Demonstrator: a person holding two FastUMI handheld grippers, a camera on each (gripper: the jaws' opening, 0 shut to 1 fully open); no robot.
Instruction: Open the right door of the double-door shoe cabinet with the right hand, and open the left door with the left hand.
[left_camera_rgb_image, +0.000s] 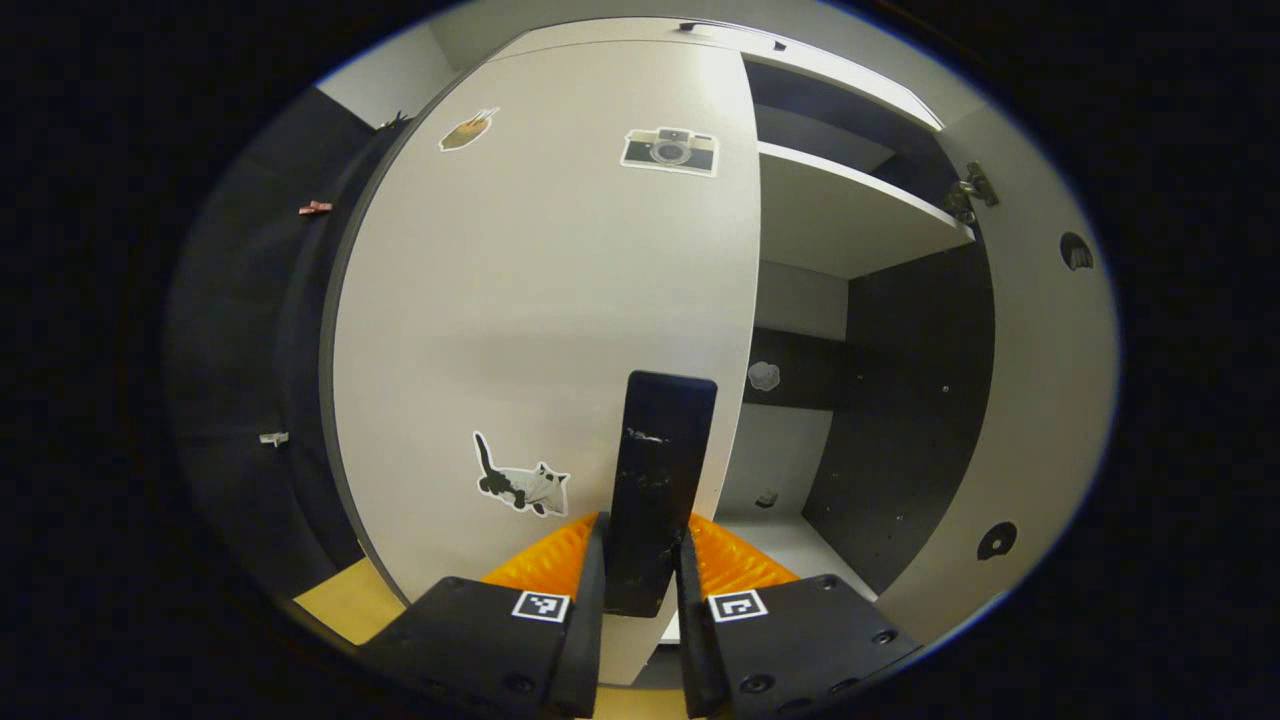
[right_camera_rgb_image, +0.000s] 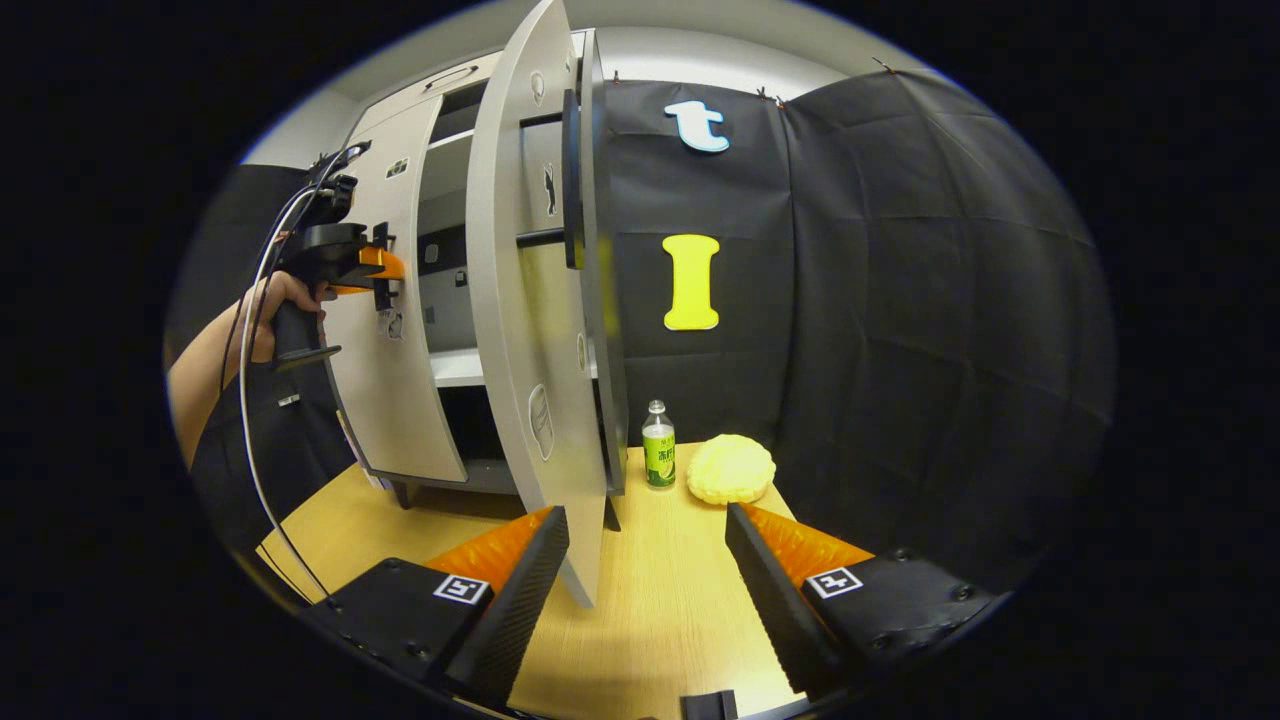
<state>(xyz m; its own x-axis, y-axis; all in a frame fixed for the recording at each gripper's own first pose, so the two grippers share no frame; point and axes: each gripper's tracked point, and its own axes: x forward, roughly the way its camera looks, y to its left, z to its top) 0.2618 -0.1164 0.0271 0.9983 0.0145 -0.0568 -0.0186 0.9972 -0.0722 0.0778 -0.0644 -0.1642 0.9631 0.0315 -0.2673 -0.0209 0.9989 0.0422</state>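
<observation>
The white left door (left_camera_rgb_image: 540, 300), with camera and cat stickers, carries an upright black handle (left_camera_rgb_image: 665, 430). My left gripper (left_camera_rgb_image: 643, 527) is shut on that handle, one finger on each side of its lower end. In the right gripper view a hand holds the left gripper (right_camera_rgb_image: 375, 265) against the left door (right_camera_rgb_image: 385, 400). The right door (right_camera_rgb_image: 535, 350) stands swung wide open, edge-on just ahead, with its black handle (right_camera_rgb_image: 572, 180) on the far face. My right gripper (right_camera_rgb_image: 648, 585) is open and holds nothing, its left finger close beside the door's lower edge. The right door (left_camera_rgb_image: 1050, 400) also stands open at the right.
The cabinet interior (left_camera_rgb_image: 880, 400) is dark with a white shelf (left_camera_rgb_image: 850, 215). On the wooden table (right_camera_rgb_image: 660, 620), right of the cabinet, stand a small green-labelled bottle (right_camera_rgb_image: 658, 445) and a yellow rounded object (right_camera_rgb_image: 730, 468). Black cloth walls close the booth behind.
</observation>
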